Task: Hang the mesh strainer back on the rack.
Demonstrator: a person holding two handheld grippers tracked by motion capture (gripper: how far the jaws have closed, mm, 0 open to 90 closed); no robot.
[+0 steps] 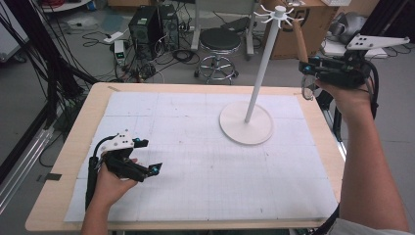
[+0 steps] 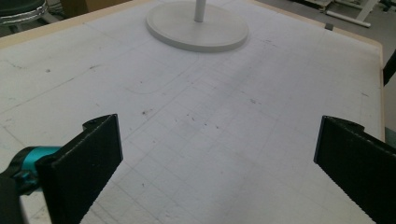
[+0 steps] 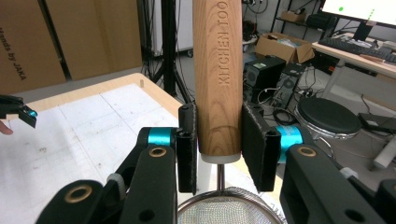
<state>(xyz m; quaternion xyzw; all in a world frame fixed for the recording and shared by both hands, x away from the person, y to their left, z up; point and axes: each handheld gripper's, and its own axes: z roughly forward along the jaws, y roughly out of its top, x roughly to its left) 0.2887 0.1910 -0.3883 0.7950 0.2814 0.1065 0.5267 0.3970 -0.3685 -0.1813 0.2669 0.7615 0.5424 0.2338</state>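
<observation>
Right gripper: we saw the black two-jaw right gripper (image 1: 309, 68) held up off the right edge of the table, beside the top of the stand; its jaws were closed tight on the wooden handle.
Held thing: we read it as a strainer with a round light-brown wooden handle (image 3: 218, 79), stamped "KITCHEN TOO…" along its length, and a fine wire-mesh bowl (image 3: 224, 210) joined to it by a thin metal stem. In the right gripper view the handle rose straight up between the jaws and the mesh bowl sat just below them.
Handle from above: in the high view the handle (image 1: 299, 41) slanted up from the gripper towards the hooks.
Left gripper: we saw the black two-jaw left gripper (image 1: 147, 159) low over the near left of the table, jaws spread wide with nothing between them.
Stand: a tall white pole on a round white base (image 1: 245, 124) stood on the far right part of the mat, with a ring of small white hooks (image 1: 278, 13) at its top.
Table: a light wooden table (image 1: 63, 161) carried a white gridded mat (image 1: 205, 166).
</observation>
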